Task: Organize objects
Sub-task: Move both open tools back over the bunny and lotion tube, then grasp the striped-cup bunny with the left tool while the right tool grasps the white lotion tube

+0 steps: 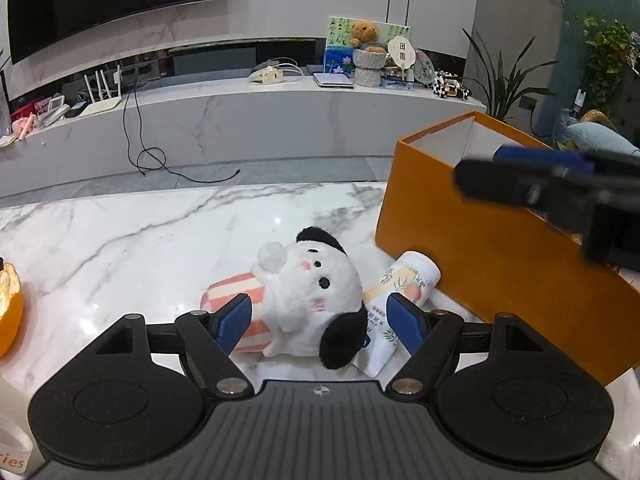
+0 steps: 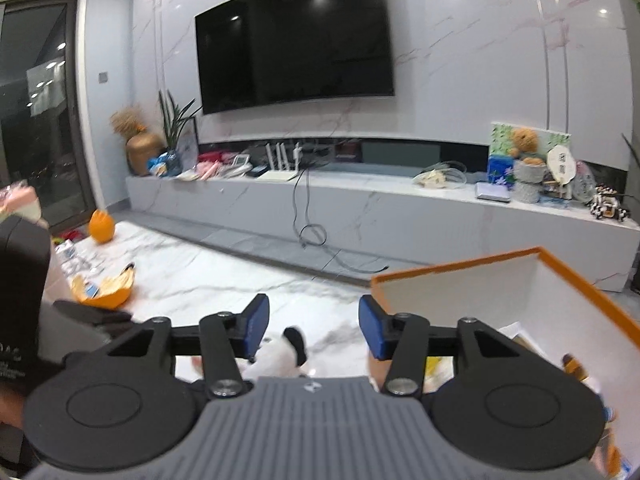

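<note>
A white plush dog (image 1: 316,300) with black ears lies on the marble table (image 1: 120,240), its striped pink body to the left. A floral white bottle (image 1: 396,300) lies beside it against an orange box (image 1: 500,280). My left gripper (image 1: 320,324) is open, its blue pads on either side of the plush, just above it. My right gripper (image 2: 312,328) is open and empty, held above the table beside the orange box (image 2: 580,284); it shows blurred in the left wrist view (image 1: 560,184) over the box. The plush (image 2: 280,356) peeks below its fingers.
The orange box holds some items (image 2: 568,364). Orange peel (image 2: 104,288) and a whole orange (image 2: 101,226) lie at the table's left. An orange peel piece (image 1: 10,312) sits at the left edge. A TV console (image 1: 240,112) stands beyond the table.
</note>
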The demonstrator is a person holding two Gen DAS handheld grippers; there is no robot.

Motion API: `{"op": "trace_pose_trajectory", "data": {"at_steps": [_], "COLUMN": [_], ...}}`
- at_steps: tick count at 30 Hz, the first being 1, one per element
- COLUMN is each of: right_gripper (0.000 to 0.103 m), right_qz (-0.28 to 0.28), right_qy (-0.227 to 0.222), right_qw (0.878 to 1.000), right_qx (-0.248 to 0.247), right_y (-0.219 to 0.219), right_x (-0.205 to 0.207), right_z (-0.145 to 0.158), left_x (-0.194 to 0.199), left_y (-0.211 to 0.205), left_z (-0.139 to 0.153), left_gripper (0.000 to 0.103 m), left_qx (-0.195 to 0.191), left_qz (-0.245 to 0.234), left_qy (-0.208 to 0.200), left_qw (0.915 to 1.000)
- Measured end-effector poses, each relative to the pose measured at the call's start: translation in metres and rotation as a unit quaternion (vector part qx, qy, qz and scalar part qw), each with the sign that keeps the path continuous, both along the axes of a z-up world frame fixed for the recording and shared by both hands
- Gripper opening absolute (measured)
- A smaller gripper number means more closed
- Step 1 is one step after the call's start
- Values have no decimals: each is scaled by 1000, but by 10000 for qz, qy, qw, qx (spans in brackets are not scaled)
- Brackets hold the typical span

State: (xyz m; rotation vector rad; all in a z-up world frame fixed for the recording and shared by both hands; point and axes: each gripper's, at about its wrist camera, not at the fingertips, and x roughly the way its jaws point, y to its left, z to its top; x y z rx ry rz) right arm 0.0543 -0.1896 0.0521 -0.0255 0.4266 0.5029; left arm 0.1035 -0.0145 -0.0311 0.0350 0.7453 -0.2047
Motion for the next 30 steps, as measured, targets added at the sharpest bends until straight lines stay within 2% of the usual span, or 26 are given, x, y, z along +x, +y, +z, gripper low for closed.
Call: {"op": "trace_pose_trajectory", "data": {"at_steps": [9,15,17,27,30], "right_gripper": [57,58,61,65,67], "right_qz": [-59,-143,-154,-154,-92], "right_qy": [197,346,394,646,547], "right_qw": [9997,9992,9989,9968,9966], "right_qx": [-125,-162,-213,-442,-608], "right_y": [2,-7,-7,1,10], "right_x": [-3,2,3,13,12], "right_z": [-13,-20,-21,-34,-38], "left_x": [3,6,7,7,5], "left_y": [-10,-14,-12,16,26], "left_z": [-16,-23,-23,-23,-21], "left_gripper": [89,90,82,73,69], "left_qx": [338,734,770,319,100], "left_qz": [-101,-108,-49,123,125], "left_qy": [-68,-313,-328,14,131], "left_qw": [9994,9968,9965,9994,9998]}}
